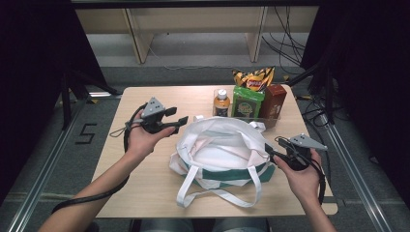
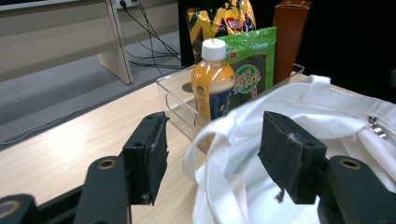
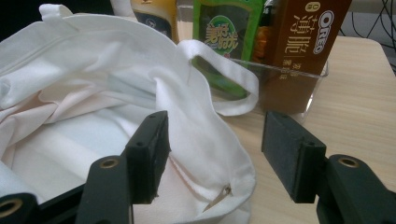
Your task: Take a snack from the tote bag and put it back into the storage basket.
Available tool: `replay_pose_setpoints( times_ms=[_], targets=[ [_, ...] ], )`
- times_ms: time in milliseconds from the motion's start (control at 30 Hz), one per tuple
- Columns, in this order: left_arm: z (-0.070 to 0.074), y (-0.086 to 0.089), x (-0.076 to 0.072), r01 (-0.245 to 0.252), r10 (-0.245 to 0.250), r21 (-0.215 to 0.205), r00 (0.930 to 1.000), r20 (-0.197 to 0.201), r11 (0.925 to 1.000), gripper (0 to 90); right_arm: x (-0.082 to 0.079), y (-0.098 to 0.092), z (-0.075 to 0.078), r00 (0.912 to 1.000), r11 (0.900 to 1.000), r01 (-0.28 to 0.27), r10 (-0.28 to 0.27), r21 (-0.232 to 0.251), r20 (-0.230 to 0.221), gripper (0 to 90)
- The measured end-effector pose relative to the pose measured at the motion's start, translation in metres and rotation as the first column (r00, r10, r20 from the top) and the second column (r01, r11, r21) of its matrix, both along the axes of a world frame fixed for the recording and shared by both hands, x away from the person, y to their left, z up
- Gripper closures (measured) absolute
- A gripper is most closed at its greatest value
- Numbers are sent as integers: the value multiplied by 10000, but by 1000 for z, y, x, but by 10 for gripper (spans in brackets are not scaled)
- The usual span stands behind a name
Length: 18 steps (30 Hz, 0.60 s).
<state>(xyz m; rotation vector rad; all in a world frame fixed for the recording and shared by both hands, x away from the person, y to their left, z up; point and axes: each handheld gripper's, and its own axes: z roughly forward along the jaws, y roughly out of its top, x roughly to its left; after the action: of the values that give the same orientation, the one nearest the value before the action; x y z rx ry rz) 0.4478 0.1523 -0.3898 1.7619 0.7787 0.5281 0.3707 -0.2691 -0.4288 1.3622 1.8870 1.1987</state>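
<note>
packing step just starting: white tote bag [image 1: 220, 152] at frame centre, mouth open. left gripper [image 1: 180, 121] wide open, empty, nearing bag rim; right gripper [image 1: 269, 151] open astride right rim, not pinching. next: clamp rim, then fetch juice bottle [image 1: 221, 102] from clear tray [image 1: 270, 120].

Clear bin [image 1: 270, 120] holds bottle [image 1: 222, 102], snacks [image 1: 253, 78].
</note>
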Motion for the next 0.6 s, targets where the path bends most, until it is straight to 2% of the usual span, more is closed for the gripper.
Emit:
replay_pose_setpoints(
  times_ms=[67, 133, 167, 233, 267, 300, 333, 367, 433, 467, 500, 600],
  targets=[
    [-8, 7, -6, -126, 126, -10, 9999, 37, 9999, 409, 0, 0, -1, 9999, 9999, -135, 135, 62, -61, 422],
    [-15, 13, -11, -211, 212, -81, 9997, 97, 9997, 410, -1, 0, -1, 9997, 9999, -33, 35, 98, -247, 422],
    [-18, 16, -13, -257, 257, 21, 9996, 134, 9997, 410, -1, 0, -1, 9995, 9999, -62, 66, 109, -324, 422],
    [-24, 22, -18, -248, 248, 12, 9996, 139, 9997, 409, 0, 0, -1, 9999, 9999, -119, 119, 45, -72, 422],
    [-26, 24, -21, -305, 304, 97, 9995, 69, 9995, 408, 1, 0, -1, 9999, 9999, -112, 113, -111, 95, 422],
    [-30, 27, -25, -245, 245, 103, 9997, 16, 9996, 407, 2, 0, -2, 9999, 9999, -115, 115, -76, 87, 422],
    [-32, 28, -27, -208, 209, 89, 9998, -38, 9997, 404, 0, 1, -1, 9999, 10000, -87, 87, -14, -140, 422],
    [-36, 31, -31, -219, 219, -17, 9996, -164, 9998, 402, 0, 1, -1, 9999, 10000, -20, 21, 8, -147, 422],
    [-43, 33, -34, -266, 262, -207, 9994, -229, 9994, 401, 1, 1, -3, 9997, 9997, -224, 223, -86, -115, 422],
    [-47, 35, -37, -396, 386, -308, 9988, -313, 9987, 401, 0, 2, -3, 9997, 9999, -110, 113, 118, -234, 422],
    [-49, 35, -38, -370, 357, -340, 9987, -363, 9987, 401, 1, 1, -3, 9997, 9998, -188, 188, -57, -123, 422],
    [-54, 36, -43, -425, 413, -281, 9983, -418, 9987, 400, 1, 1, -3, 9999, 9999, -88, 89, 53, -129, 421]
  ],
)
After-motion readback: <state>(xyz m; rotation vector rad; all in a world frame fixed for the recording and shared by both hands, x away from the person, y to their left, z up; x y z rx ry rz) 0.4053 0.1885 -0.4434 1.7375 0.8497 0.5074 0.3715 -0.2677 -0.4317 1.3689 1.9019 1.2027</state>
